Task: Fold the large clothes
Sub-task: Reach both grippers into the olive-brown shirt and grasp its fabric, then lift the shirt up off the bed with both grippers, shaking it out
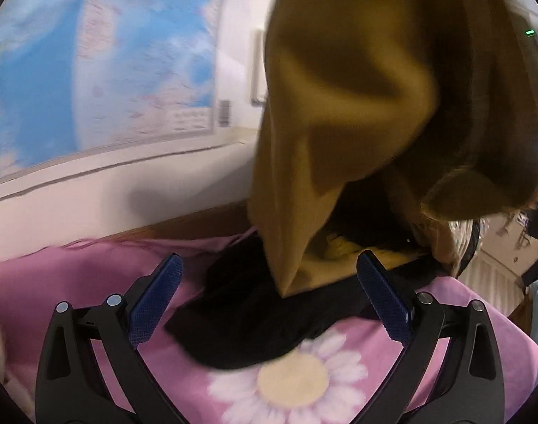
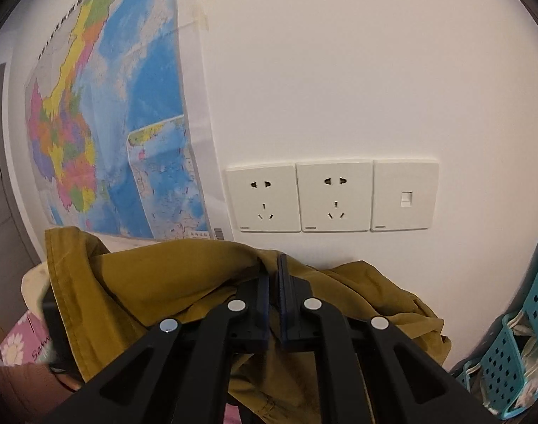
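Observation:
A mustard-yellow garment (image 1: pixel 357 106) hangs in the air over the bed, its lower tip just above a black garment (image 1: pixel 247 314) lying on the pink daisy-print sheet (image 1: pixel 92 275). My left gripper (image 1: pixel 269 275) is open and empty, low over the black garment, with the yellow tip between its blue pads (image 1: pixel 159 293). In the right wrist view my right gripper (image 2: pixel 273 265) is shut on a fold of the yellow garment (image 2: pixel 156 282), held up near the wall.
A map (image 2: pixel 110 116) hangs on the white wall beside wall sockets (image 2: pixel 332 196). A teal perforated basket (image 2: pixel 516 339) stands at the right. A wooden bed edge (image 1: pixel 198 222) runs along the wall. Clutter and a cabinet (image 1: pixel 498 268) lie beyond the bed's right side.

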Motion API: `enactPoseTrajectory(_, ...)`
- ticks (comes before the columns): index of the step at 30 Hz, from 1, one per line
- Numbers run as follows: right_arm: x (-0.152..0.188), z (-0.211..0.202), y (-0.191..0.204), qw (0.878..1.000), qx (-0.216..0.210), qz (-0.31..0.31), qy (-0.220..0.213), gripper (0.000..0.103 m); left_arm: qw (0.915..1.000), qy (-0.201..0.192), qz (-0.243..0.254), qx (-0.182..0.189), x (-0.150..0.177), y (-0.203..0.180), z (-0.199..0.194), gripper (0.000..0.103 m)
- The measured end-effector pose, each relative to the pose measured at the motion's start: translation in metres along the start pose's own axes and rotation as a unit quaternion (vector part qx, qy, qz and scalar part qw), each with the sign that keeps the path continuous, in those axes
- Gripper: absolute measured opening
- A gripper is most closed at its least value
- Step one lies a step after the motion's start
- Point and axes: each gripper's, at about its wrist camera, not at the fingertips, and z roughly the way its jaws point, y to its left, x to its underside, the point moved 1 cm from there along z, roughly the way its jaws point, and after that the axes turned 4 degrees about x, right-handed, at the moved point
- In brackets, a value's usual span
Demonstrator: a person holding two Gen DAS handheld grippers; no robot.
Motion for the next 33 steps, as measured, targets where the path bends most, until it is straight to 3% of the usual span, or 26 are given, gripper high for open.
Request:
enactPoseTrajectory(1,0.001,-0.004,-0.003,1.0,-0.001,0.004,-0.002,0.004,1.0,0.003,-0.001,0.004,-0.003,0.0,0.008,0.084)
enactPoseTrajectory(3,0.002,-0.009,-0.011,1.0,0.001,0.029,-0.009,0.004,0.9994,0.025,-0.02,0.014,-0.015,0.004,0.032,0.008)
enactPoseTrajectory(4,-0.001,-0.014,-0.016,0.999,0.01,0.037,-0.016,0.004,0.9978,0.034,-0.039,0.041,-0.022,0.008,0.041,0.002)
enactPoseTrajectory(6,-0.005,-0.026,-0.029,0.998,0.013,0.054,-0.029,0.004,0.9979,0.018,-0.047,0.042,-0.038,0.006,0.041,0.002)
enactPoseTrajectory(8,-0.014,-0.042,-0.043,0.996,0.021,0.068,-0.046,0.004,0.9989,-0.005,-0.02,0.042,-0.063,-0.013,0.034,0.001)
enactPoseTrajectory(14,-0.061,-0.128,-0.082,0.989,0.058,0.091,-0.104,0.003,0.993,-0.078,0.061,0.064,-0.142,-0.105,0.0,0.001)
enactPoseTrajectory(19,-0.098,-0.206,-0.071,0.983,0.067,0.068,-0.157,0.003,0.9806,-0.158,0.053,0.104,-0.2,-0.148,-0.061,0.001)
enactPoseTrajectory(22,-0.117,-0.259,-0.048,0.978,0.053,0.043,-0.199,0.003,0.9757,-0.186,0.065,0.096,-0.219,-0.163,-0.101,0.001)
enactPoseTrajectory(26,-0.131,-0.311,-0.016,0.971,0.02,0.018,-0.236,0.003,0.9687,-0.228,0.062,0.077,-0.223,-0.161,-0.172,0.001)
enactPoseTrajectory(29,-0.129,-0.343,0.011,0.967,-0.031,0.006,-0.254,0.003,0.9627,-0.258,0.054,0.058,-0.211,-0.158,-0.231,0.001)
enactPoseTrajectory(30,-0.127,-0.351,0.021,0.966,-0.051,0.0,-0.255,0.003,0.9604,-0.268,0.056,0.054,-0.2,-0.174,-0.255,0.001)
enactPoseTrajectory(33,-0.117,-0.371,0.056,0.964,-0.096,-0.022,-0.248,0.003,0.9559,-0.284,0.071,0.017,-0.166,-0.17,-0.327,0.001)
